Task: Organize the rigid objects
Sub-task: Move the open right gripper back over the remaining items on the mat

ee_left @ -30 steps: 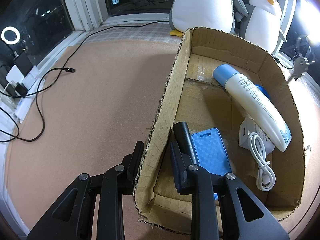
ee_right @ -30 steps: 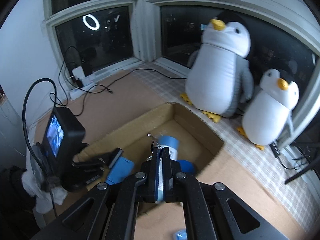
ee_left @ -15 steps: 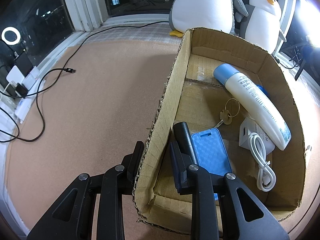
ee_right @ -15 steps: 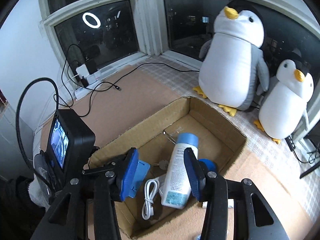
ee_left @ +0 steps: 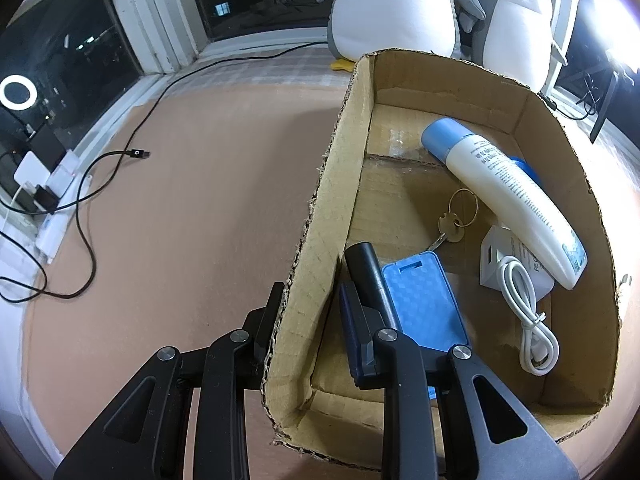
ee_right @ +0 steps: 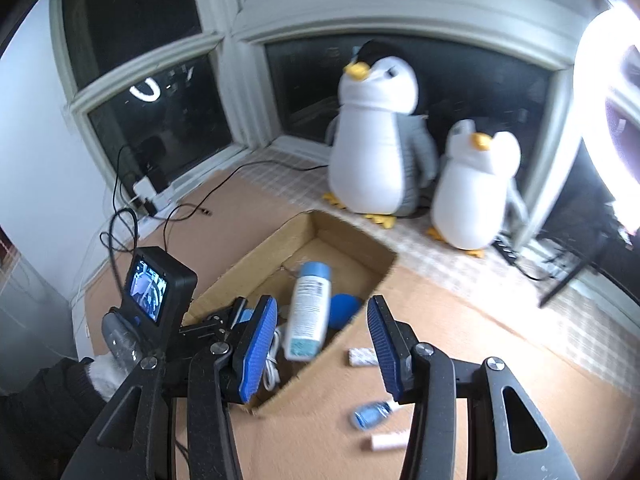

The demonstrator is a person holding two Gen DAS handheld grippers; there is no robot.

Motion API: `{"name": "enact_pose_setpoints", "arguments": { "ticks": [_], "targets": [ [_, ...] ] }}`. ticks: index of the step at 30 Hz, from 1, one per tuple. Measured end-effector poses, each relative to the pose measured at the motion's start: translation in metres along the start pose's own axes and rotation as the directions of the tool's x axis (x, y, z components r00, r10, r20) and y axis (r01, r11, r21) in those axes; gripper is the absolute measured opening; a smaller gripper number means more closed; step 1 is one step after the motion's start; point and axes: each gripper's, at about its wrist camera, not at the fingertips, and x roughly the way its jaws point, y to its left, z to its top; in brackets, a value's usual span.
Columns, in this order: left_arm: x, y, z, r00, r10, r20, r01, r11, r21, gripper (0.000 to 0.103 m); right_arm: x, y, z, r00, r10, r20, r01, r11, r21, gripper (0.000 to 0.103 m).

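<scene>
The cardboard box (ee_left: 568, 184) is a shallow open tray of raw corrugated board with ragged cut edges, sitting on the pinkish-brown worktop (ee_left: 192, 208); the left tool (ee_left: 308, 312) straddles its near left wall, one black finger outside and one inside, pinching the board between them. Inside the box lie a smooth white bottle (ee_left: 508, 196) with a pale blue cap, tilted across a blue round thing; a brass key (ee_left: 452, 228) on a thin wire ring; a flat blue case (ee_left: 424, 304) with a woven texture; a black cylinder (ee_left: 366, 276) beside it; a white square charger (ee_left: 496, 256); and a coiled white cable (ee_left: 528, 320) on top of the charger. The right tool (ee_right: 322, 344) hangs above the near right corner of the box, its blue ribbed pads spread wide with nothing between them; this view is blurred. On the worktop outside the box lie a small white packet (ee_right: 362, 357), a blue-capped item (ee_right: 374, 412) and a white stick (ee_right: 388, 440). Two plush penguins (ee_right: 376, 152) stand by the dark window, soft and rounded.
</scene>
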Motion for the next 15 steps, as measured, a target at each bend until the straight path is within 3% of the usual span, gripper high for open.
{"name": "enact_pose_setpoints", "arguments": {
  "ticks": [9, 15],
  "targets": [
    [-0.002, -0.004, -0.001, 1.000, 0.015, -0.007, -0.014, 0.999, 0.033, 0.024, -0.060, -0.032, -0.033, 0.997, -0.081, 0.008, 0.079, 0.987, 0.137, 0.048],
    [-0.004, -0.006, -0.004, 1.000, 0.012, 0.001, -0.012, 0.998, 0.065, 0.024, -0.064, -0.054, -0.074, 0.987, -0.157, -0.033, 0.160, 0.948, 0.276, 0.048]
  ]
}}
